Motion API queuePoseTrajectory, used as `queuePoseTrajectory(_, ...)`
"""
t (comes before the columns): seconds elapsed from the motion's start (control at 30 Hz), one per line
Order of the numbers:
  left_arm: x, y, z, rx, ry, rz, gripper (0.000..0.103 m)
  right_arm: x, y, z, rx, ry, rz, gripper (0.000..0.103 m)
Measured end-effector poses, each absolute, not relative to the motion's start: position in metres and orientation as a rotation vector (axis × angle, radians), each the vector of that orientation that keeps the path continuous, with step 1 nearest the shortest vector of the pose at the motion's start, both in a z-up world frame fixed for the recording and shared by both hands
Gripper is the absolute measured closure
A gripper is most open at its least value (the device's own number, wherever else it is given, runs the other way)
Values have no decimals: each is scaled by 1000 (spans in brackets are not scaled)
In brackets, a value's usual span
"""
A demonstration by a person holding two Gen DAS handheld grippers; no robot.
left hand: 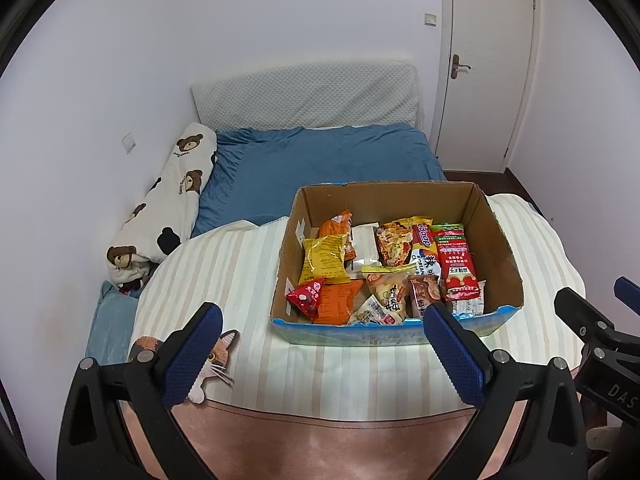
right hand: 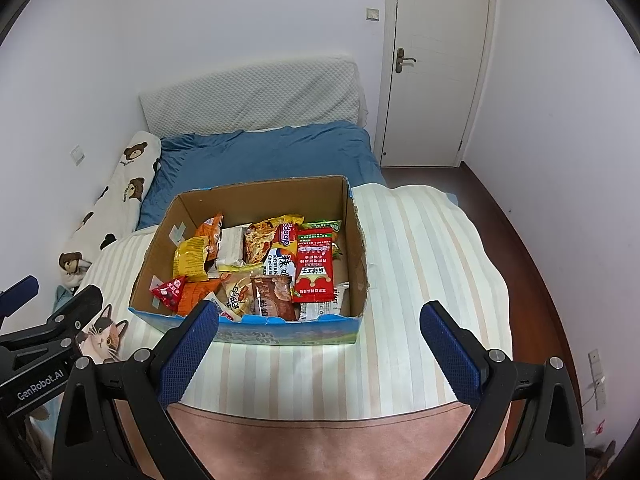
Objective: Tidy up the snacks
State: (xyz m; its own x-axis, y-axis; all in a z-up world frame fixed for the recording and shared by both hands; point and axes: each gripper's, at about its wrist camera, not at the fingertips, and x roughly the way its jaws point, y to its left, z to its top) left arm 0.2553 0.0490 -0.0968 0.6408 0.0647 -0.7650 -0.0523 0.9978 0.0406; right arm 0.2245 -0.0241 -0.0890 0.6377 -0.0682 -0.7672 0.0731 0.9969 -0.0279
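Both grippers [left hand: 320,344] [right hand: 320,344] agape before box [left hand: 496,216]

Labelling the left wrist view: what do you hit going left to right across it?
Bear-print pillow → cat picture → cardboard snack box → right gripper at the frame edge.

Home bedroom — bed [left hand: 320,156], bear-print pillow [left hand: 168,204], door [left hand: 486,64]
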Motion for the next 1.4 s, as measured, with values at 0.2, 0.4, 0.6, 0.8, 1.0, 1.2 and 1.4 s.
queuePoseTrajectory(0.2, 254, 50, -94, 18, 867, 58, 0, 223, -23, -88, 4, 872, -76, 0)
queuePoseTrajectory(0.4, 251, 49, -91, 20, 863, 49, 0, 221, -23, -87, 6, 869, -72, 0)
queuePoseTrajectory(0.6, 250, 49, -90, 19, 858, 43, 0, 220, -22, -82, 4, 862, -70, 0)
queuePoseTrajectory(0.8, 250, 49, -89, 16, 857, 42, 0, 219, -23, -78, 4, 855, -66, 0)
queuePoseTrajectory(1.0, 250, 48, -87, 17, 851, 39, 0, 219, -22, -77, 3, 852, -65, 0)
queuePoseTrajectory(1.2, 250, 47, -86, 16, 850, 38, 0, 218, -23, -77, 4, 851, -64, 0)
queuePoseTrajectory(1.4, 250, 48, -87, 17, 849, 40, 0, 218, -22, -76, 3, 851, -64, 0)
